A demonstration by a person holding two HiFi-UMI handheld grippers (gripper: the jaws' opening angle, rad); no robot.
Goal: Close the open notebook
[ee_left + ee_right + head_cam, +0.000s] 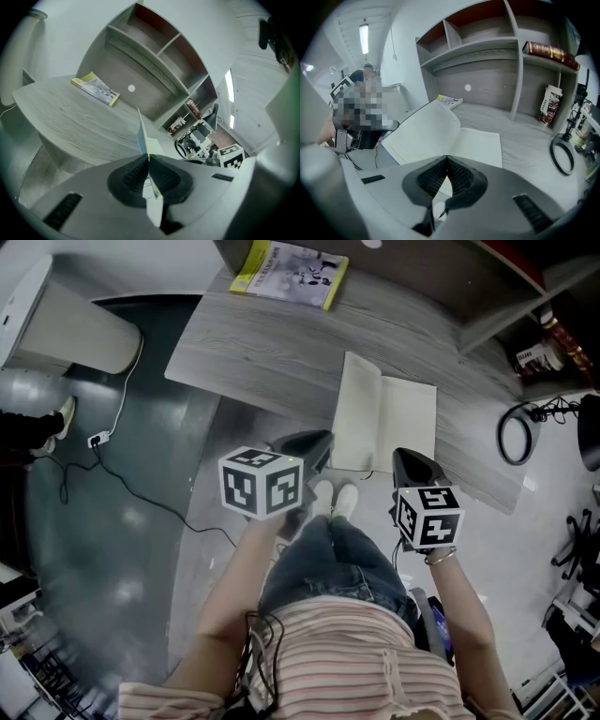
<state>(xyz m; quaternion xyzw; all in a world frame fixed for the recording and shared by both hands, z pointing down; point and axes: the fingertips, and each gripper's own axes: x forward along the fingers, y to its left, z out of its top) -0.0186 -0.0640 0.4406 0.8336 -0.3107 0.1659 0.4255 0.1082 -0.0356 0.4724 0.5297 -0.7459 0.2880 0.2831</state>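
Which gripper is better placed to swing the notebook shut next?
Left. The left gripper is shut on the left leaf of the notebook, which stands lifted off the desk. The right gripper is shut and empty, near the right page's near edge.

cream notebook (pixel 408 423), grey woodgrain desk (pixel 267 362), yellow-edged booklet (pixel 289 273)

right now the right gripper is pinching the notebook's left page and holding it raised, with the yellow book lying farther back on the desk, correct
Wrong gripper: the left gripper pinches the notebook's left page and holds it raised; the left gripper view shows the sheet clamped between its jaws. The right gripper is shut on nothing. The yellow book lies farther back on the desk.
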